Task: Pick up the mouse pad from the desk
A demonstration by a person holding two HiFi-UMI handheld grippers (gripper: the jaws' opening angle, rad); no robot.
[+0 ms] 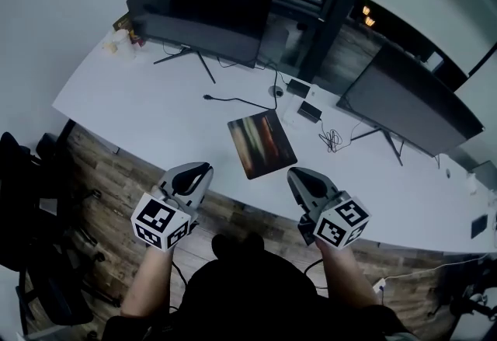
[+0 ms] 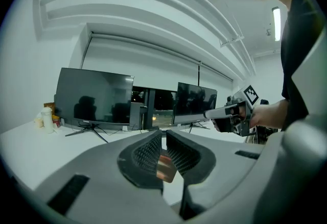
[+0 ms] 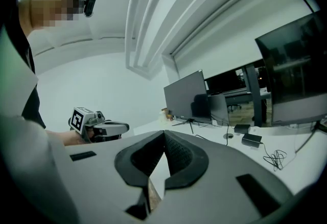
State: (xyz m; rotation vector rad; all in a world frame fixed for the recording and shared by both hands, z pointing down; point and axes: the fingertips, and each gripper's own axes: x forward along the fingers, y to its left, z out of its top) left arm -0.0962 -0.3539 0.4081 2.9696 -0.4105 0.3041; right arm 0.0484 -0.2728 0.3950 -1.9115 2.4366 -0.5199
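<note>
The mouse pad (image 1: pixel 262 144), a dark rectangle with coloured streaks, lies flat on the white desk (image 1: pixel 155 110) near its front edge. My left gripper (image 1: pixel 203 169) hovers at the desk edge just left of the pad, with its jaws shut and nothing in them. My right gripper (image 1: pixel 293 174) is at the edge just right of the pad, also shut and empty. In the left gripper view the pad (image 2: pixel 164 167) shows through the gap below the closed tips of the left gripper (image 2: pixel 163 133), and the right gripper (image 2: pixel 232 113) is off to the right. Neither gripper touches the pad.
Two dark monitors (image 1: pixel 198 9) (image 1: pixel 408 102) stand at the back of the desk. Cables (image 1: pixel 233 101), small black adapters (image 1: pixel 309 110) and a tangled cord (image 1: pixel 332 139) lie behind the pad. Bottles (image 1: pixel 116 40) sit at the far left corner. A black chair (image 1: pixel 27 200) stands on the wood floor at left.
</note>
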